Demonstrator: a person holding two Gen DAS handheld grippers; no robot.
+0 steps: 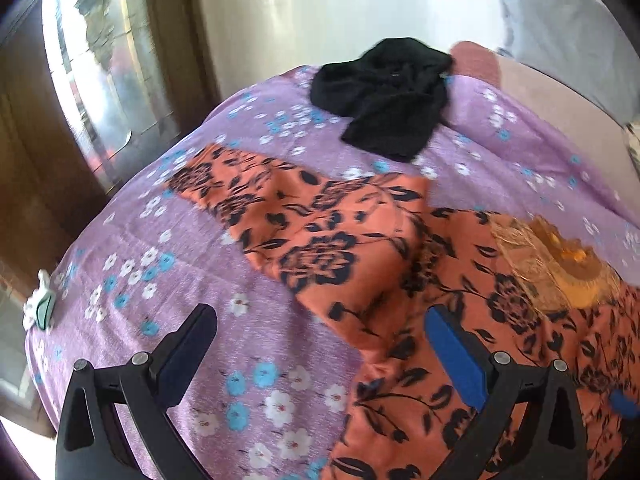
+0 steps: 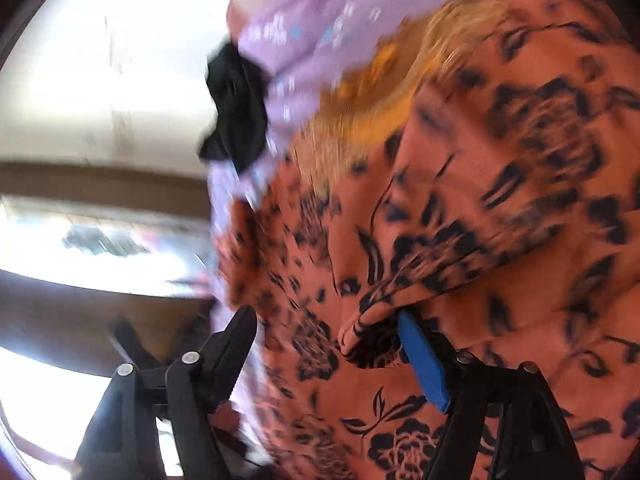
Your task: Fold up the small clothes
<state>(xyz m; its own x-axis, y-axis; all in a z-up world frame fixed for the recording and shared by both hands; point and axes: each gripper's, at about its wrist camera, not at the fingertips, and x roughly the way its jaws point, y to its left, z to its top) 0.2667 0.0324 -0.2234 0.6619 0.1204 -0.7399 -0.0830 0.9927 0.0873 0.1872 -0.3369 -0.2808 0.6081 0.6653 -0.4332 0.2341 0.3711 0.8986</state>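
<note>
Hovering with its jaws spread wide, the left gripper (image 1: 320, 336) sits over the orange black-flowered garment (image 1: 360, 248), which lies spread across a purple bedsheet (image 1: 192, 264) printed with white and blue blossoms. The right gripper (image 2: 326, 334) is likewise spread, a fold of that garment (image 2: 460, 240) against its blue finger. Farther off, a black garment (image 1: 384, 92) lies crumpled on the sheet near a pale wall (image 1: 320, 12) and a wooden-framed window (image 1: 92, 80); no readable writing shows.
</note>
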